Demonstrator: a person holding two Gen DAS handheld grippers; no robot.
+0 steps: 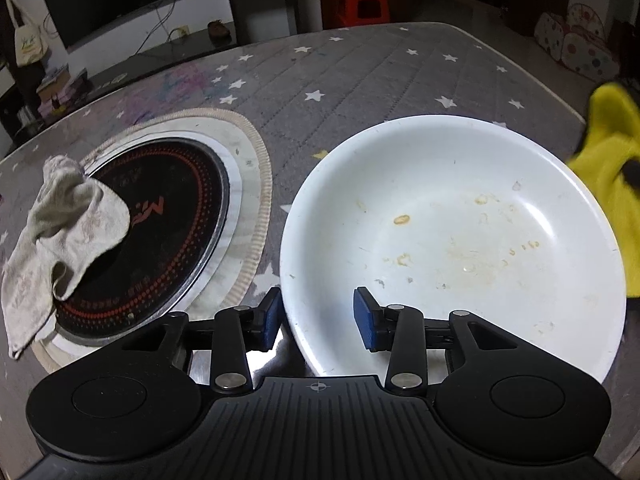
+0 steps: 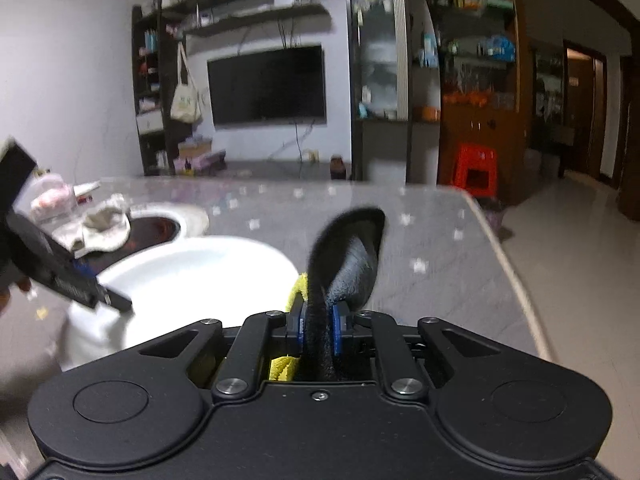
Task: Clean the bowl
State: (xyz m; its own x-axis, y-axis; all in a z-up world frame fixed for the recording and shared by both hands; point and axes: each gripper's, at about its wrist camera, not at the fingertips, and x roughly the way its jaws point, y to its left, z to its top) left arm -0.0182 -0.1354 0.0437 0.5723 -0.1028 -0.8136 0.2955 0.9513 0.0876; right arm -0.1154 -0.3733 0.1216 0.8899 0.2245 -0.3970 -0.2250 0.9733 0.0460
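Your left wrist view alone shows the food smears inside the white bowl (image 1: 452, 248), which sits on the star-printed bench (image 1: 360, 76) beside the built-in induction hob (image 1: 152, 232) with a grey rag (image 1: 60, 236) draped over it; your left claw (image 1: 316, 318) tilts steeply down, jaws parted astride the bowl's near rim without pressing it. Only the right wrist view shows your right claw (image 2: 318, 330), tilted gently downward, clamped on the yellow-and-black cloth (image 2: 348, 256) just right of the bowl.
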